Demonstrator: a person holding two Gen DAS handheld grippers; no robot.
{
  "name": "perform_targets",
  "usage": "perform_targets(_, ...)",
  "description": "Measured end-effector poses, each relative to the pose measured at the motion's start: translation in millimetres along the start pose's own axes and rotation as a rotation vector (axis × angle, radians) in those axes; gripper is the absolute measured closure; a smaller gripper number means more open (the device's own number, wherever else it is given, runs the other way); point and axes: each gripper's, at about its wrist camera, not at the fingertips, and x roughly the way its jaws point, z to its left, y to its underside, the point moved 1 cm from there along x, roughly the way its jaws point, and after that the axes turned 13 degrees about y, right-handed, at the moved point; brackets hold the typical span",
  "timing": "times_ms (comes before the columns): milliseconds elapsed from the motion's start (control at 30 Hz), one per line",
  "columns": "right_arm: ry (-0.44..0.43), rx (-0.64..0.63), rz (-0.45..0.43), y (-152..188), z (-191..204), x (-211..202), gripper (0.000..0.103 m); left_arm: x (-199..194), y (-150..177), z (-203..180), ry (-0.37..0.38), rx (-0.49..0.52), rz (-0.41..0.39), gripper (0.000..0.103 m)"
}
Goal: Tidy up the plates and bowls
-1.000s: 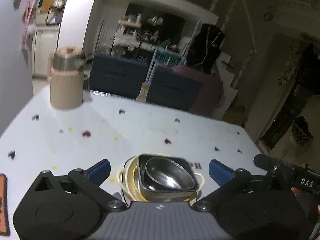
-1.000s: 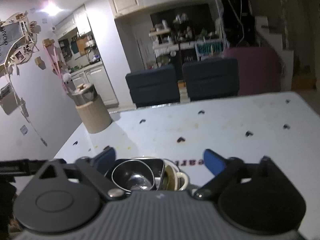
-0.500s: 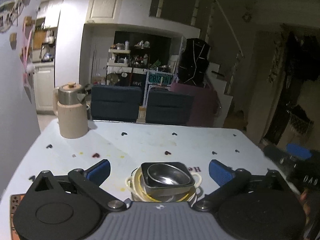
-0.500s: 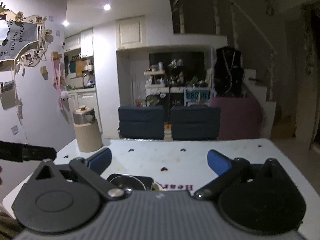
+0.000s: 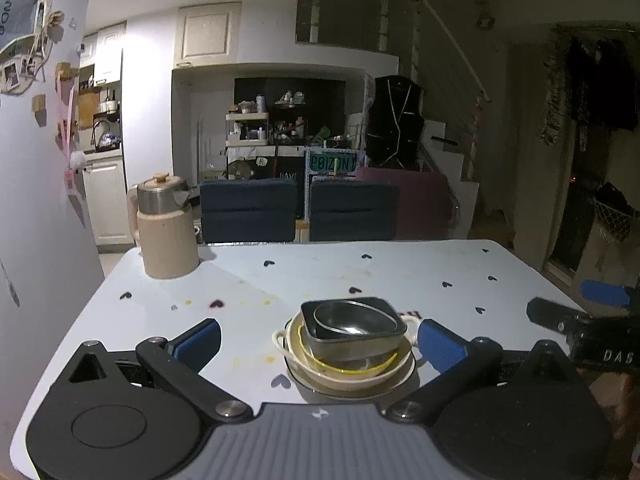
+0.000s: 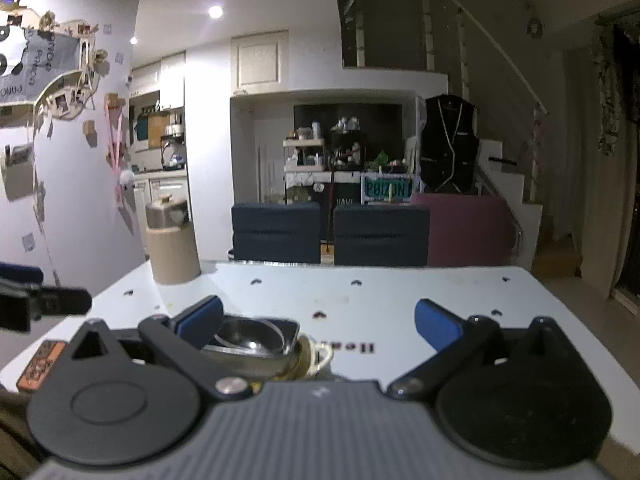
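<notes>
My left hand-held gripper (image 5: 318, 340): spread wide, nothing between its blue pads; it hangs over the near edge of the desk with the stack of dishes straight ahead between its fingers, not touching them.
My right hand-held gripper (image 6: 318, 320): also spread wide and empty; the stack shows low in its view, behind its left finger.
Stack of dishes (image 5: 350, 346): stands on the desk (image 5: 360, 272), close to the near edge, roughly mid-width.
Plate (image 5: 404, 376): at the bottom of the stack, pale with a dark rim line.
Cream bowl (image 5: 360, 376): sits on the plate, with a small loop handle at each side and a yellow line around its inside.
Square metal dish (image 5: 354, 340): dark, rounded corners, nested in the cream bowl and slightly tilted.
Round steel bowl (image 5: 352, 320): rests inside the square metal dish, tipped toward the left.
Same stack from my right wrist: the square metal dish (image 6: 256, 340) with the round steel bowl (image 6: 250, 336) in it, and one handle of the cream bowl (image 6: 320, 354) poking out to the right.
Kettle (image 5: 166, 226): beige with a steel top, upright at the far left corner of the desk, well apart from the stack.
Desk surface: white, dotted with small dark hearts and a few yellowish stains.
Chairs (image 5: 248, 210): two dark blue ones at the far edge.
</notes>
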Motion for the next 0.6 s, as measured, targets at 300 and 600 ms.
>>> perform_targets(300,0.002,0.025,0.074,24.3,-2.3,4.2,0.0,4.3,24.4,6.4,-0.073,-0.024,0.042,0.0)
perform_targets(600,0.004,-0.009,0.095,34.2,-0.9,7.3,0.0,10.2,42.8,5.7,-0.077,-0.01,0.078,0.0)
